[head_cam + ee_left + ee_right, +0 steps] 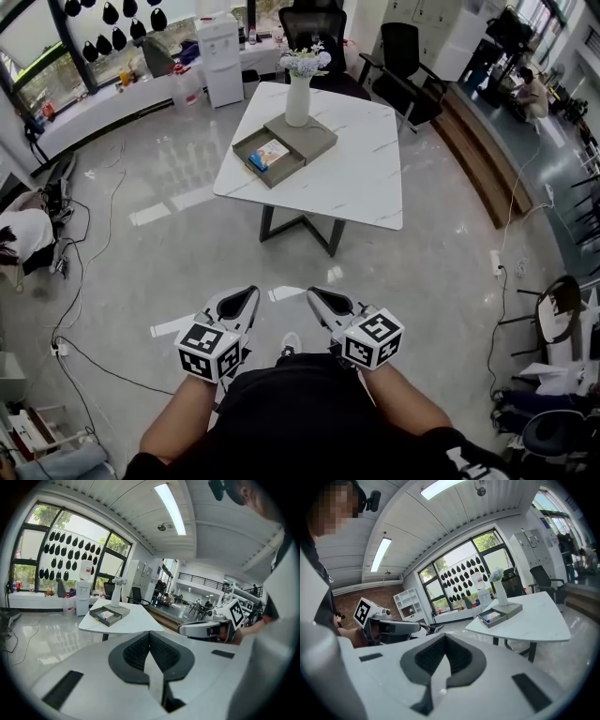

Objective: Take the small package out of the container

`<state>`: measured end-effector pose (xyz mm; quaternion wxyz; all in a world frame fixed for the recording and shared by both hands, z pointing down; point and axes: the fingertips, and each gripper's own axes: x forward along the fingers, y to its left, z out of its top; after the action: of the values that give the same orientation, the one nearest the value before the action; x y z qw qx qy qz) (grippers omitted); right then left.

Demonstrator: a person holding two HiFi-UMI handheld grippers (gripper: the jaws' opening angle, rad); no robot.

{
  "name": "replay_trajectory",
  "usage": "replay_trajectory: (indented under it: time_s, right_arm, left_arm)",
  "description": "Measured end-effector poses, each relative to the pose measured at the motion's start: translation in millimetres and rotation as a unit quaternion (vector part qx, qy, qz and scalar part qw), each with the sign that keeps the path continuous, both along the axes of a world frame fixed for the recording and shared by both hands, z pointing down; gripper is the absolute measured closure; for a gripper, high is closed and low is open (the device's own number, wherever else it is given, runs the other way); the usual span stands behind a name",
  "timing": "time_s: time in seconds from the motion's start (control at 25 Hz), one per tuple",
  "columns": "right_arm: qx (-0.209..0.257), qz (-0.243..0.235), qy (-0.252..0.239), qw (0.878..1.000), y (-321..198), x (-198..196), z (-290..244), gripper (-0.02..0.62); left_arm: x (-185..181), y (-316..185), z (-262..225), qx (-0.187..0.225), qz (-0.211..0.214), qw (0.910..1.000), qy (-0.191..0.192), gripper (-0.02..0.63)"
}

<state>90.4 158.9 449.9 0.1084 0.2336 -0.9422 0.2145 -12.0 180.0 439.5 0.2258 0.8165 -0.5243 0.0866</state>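
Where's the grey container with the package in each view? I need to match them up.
Head view: container upper centre, on the table.
Left gripper view: container left of centre, mid-height.
Right gripper view: container right of centre, mid-height.
Shared landmark: white vase next to it.

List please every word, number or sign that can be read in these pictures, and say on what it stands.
No text can be read.
small package in the container: coloured print, too small to read.
Cubes on the left gripper and the right gripper: black square markers only, no letters.
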Motion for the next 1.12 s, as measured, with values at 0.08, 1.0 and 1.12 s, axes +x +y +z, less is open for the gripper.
replay_trajectory:
  time_s: [0.08,1.0,1.12]
  right_arm:
    - [0.0,-0.005,-0.002,1.0,-15.7,-3.8,-1.4,0.595]
    - [-0.023,-0.026,-0.016,0.999,-79.0,-10.7,10.7,0.595]
    - [-0.029,-0.018,-0.013,0.999,-83.8,-10.7,17.5,0.595]
  left_arm:
    - [-1.0,-11.9,0.5,-0.004,-0.003,1.0,-0.003,0.604]
    - [17.6,-88.9,12.6,-0.03,0.002,0.9992,-0.025,0.604]
    - [14.4,-91.4,21.9,-0.038,0.005,0.999,-0.022,0.604]
